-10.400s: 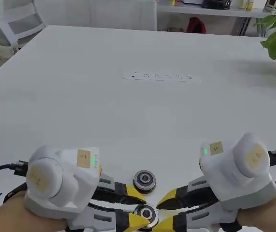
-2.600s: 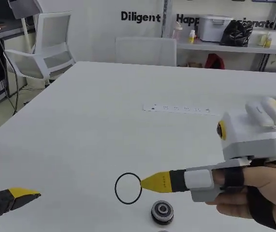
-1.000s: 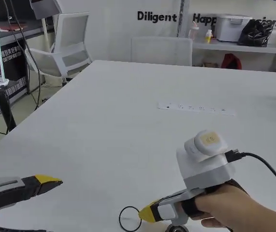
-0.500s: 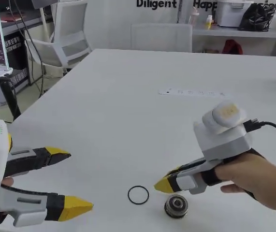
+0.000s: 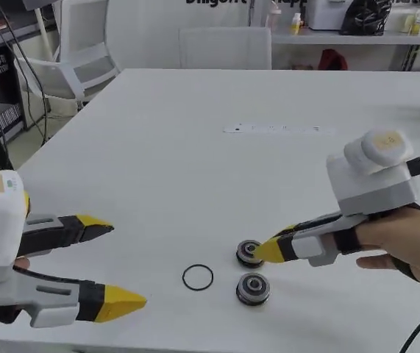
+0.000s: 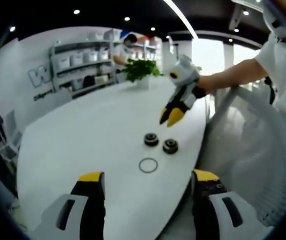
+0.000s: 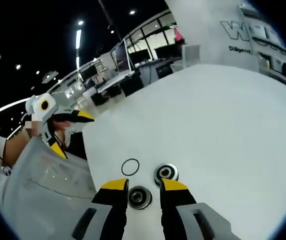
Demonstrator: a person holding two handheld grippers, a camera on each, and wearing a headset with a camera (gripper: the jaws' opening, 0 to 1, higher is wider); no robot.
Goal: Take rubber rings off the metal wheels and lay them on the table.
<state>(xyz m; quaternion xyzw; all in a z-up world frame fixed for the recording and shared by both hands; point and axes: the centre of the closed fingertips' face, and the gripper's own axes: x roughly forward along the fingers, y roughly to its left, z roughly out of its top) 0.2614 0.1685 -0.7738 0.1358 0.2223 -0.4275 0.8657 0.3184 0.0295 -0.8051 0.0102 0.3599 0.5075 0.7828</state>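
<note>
Rubber ring (image 5: 197, 277) lies flat on the table (image 5: 195, 147), just beside the near wheel (image 5: 254, 288) and the far wheel (image 5: 249, 252). Right gripper (image 5: 268, 251) is slightly parted and empty, tips by the far wheel. Left gripper (image 5: 118, 263) is spread wide and empty, left of the ring.

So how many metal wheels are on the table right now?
2. One wheel sits at the right gripper tips; the other wheel lies nearer the person, beside the loose rubber ring. None looks hidden.
</note>
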